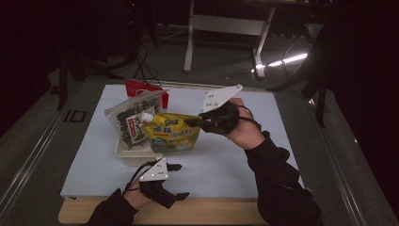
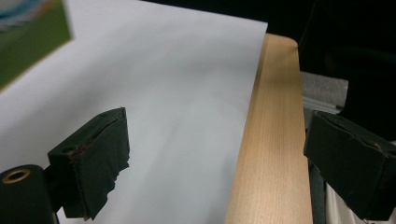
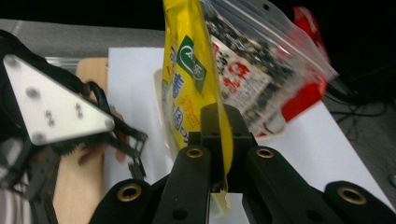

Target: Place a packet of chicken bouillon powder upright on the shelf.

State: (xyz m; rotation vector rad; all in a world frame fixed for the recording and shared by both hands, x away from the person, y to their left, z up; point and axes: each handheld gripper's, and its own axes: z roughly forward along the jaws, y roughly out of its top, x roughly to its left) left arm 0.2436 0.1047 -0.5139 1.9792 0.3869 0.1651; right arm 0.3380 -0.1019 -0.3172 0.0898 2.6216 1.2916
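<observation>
A yellow spouted pouch [image 1: 171, 133] with a white cap leans out of a shallow white tray [image 1: 126, 154] on the white mat. My right gripper [image 1: 194, 122] is shut on the pouch's right edge; in the right gripper view the yellow pouch [image 3: 189, 79] stands edge-on between the closed jaws of that gripper [image 3: 219, 128]. My left gripper [image 1: 178, 181] hovers near the mat's front edge, in front of the tray. Its jaws stand wide apart with nothing between them, and the left gripper [image 2: 215, 158] looks down on bare mat and wood.
A clear zip bag [image 1: 132, 120] of dark printed packets leans in the tray behind the pouch, with a red package [image 1: 141, 88] beyond it. The wooden table edge [image 2: 273, 140] runs along the mat's front. Table legs and cables stand on the floor behind.
</observation>
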